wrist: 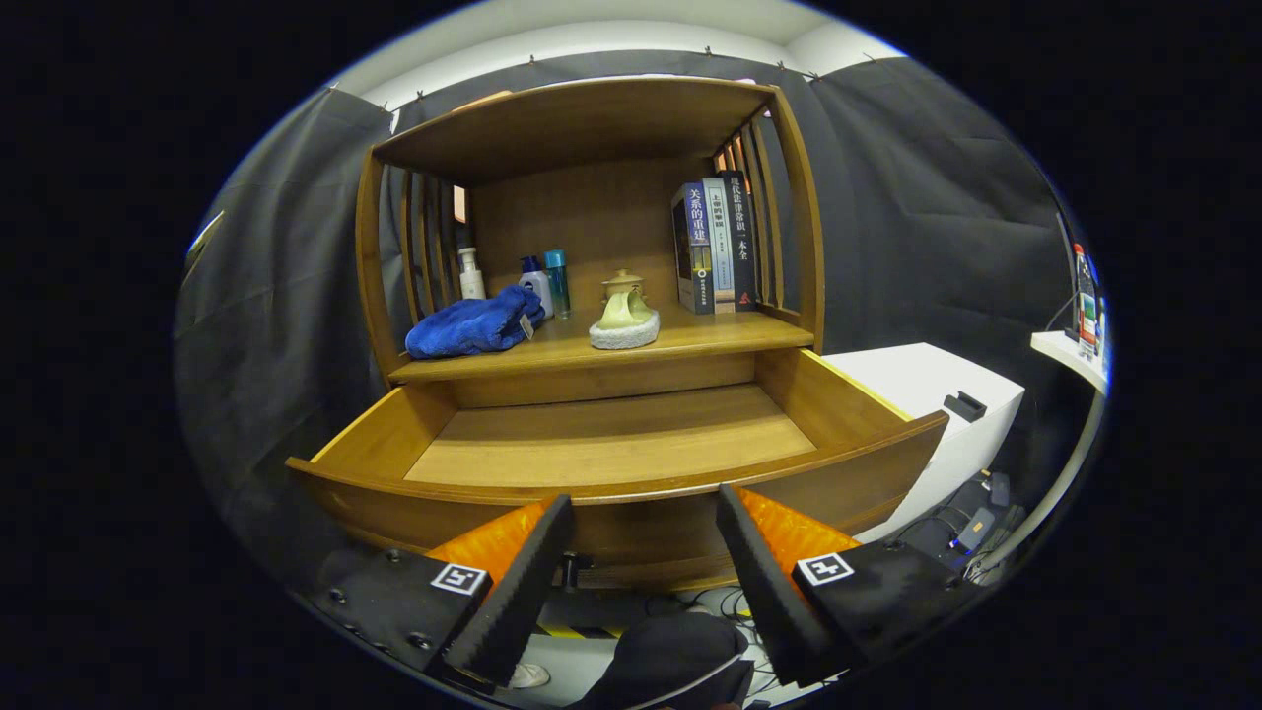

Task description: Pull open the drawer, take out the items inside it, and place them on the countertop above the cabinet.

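gripper (646, 513) fingers spread wide, holding nothing, at lower centre before the pulled-out wooden drawer (611, 439); blue cloth (473, 323) on countertop (690, 335).

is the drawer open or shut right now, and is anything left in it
Open and empty: the drawer is pulled out toward the tool, its bare wooden floor showing. The tool's fingers are spread apart, holding nothing.

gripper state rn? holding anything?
Gripper: open, holding nothing; its fingers sit spread just in front of the pulled-out wooden drawer, whose visible floor is bare.
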Tool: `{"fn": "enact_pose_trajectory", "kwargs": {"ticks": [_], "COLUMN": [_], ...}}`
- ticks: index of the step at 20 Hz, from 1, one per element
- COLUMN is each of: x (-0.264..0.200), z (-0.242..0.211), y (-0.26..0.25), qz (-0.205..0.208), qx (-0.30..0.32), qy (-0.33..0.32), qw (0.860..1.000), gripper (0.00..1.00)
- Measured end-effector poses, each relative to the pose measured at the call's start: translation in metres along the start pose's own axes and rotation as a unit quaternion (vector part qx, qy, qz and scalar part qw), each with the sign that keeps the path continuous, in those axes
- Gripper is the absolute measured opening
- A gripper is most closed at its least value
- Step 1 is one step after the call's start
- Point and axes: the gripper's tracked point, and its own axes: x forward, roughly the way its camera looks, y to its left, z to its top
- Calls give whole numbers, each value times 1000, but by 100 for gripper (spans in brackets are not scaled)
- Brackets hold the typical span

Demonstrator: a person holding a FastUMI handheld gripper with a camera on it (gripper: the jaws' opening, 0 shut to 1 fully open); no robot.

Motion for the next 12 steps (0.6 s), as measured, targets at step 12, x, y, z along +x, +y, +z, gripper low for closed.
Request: {"fn": "enact_pose_trajectory", "kwargs": {"ticks": [12], "x": [34], "z": [14], "y": [1], "qz": [-1], "qx": [1], "qy": [-1], "qw": [1000], "gripper": [99]}}
